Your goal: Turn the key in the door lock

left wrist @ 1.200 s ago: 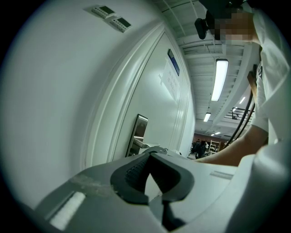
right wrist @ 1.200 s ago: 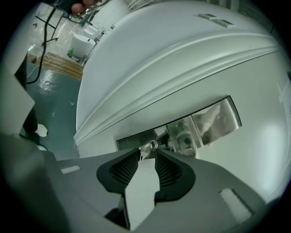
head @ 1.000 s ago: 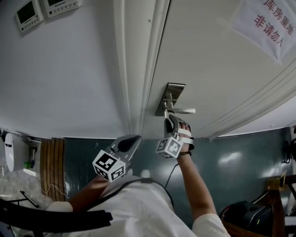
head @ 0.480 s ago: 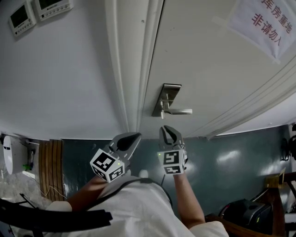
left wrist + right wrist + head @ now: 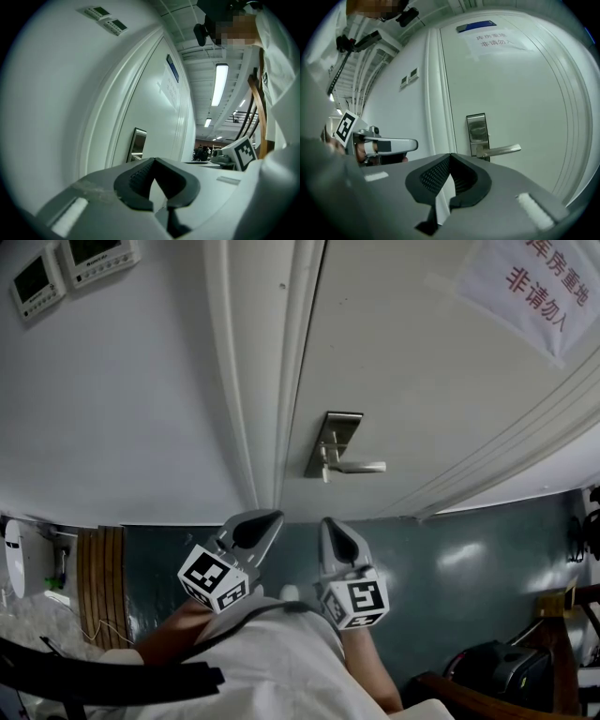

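Right gripper view puts your right tongs [image 5: 450, 156] nearest: they have just been closing and now sit clenched tip to tip with nothing between them. Your left tongs [image 5: 153, 159] are clenched and empty too, side by side with the right. In the head view both hang well apart from the door [image 5: 422, 381], below the lock plate [image 5: 335, 439]. That plate sits near the door's edge by the frame, with the lever handle [image 5: 362, 466] sticking out to its right. The key looks to be the small nub [image 5: 325, 475] just under the lever's root, though it is too small to be sure. The main risk from here, as I judge it, is going in with the tongs clenched: the tips would butt the key rather than straddle it. Come in too high and you catch the lever instead and work the latch. A shallow pinch could slip off as you roll your wrist.
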